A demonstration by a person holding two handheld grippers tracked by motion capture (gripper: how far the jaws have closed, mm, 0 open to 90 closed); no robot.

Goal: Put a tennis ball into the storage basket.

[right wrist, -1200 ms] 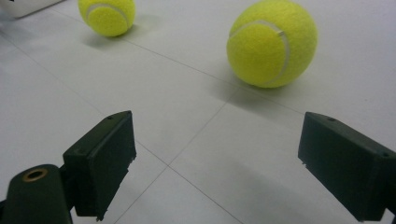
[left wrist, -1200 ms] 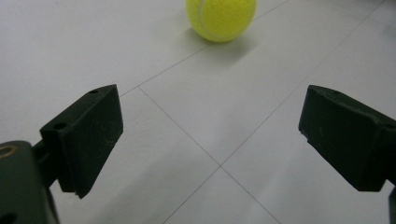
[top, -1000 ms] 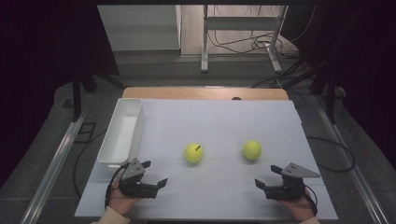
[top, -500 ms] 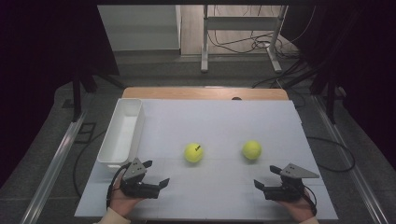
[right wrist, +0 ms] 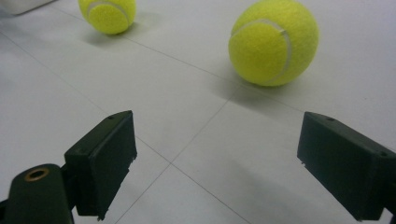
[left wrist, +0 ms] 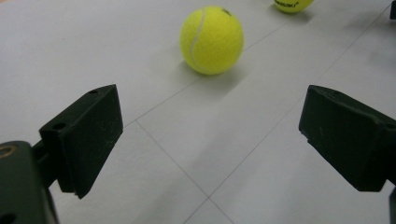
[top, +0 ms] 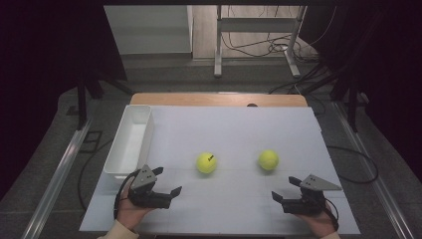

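Your left gripper point(top: 167, 188) rests near the desk's near-left corner, jaws spread wide and holding nothing, and it looks straight at the left tennis ball point(top: 206, 163), which lies ahead of it toward the middle of the desk. Your right gripper point(top: 286, 191) sits by the near-right corner, jaws likewise spread and empty, facing the right tennis ball point(top: 268, 159) just beyond it. Each tool seems aimed so that one ball falls between its jaws on a straight push forward. The white bin point(top: 130, 144) along the left edge is the likely place for both balls. Compared with a second ago, nothing has shifted: both grippers lie where they were, and both balls sit at the same spots.
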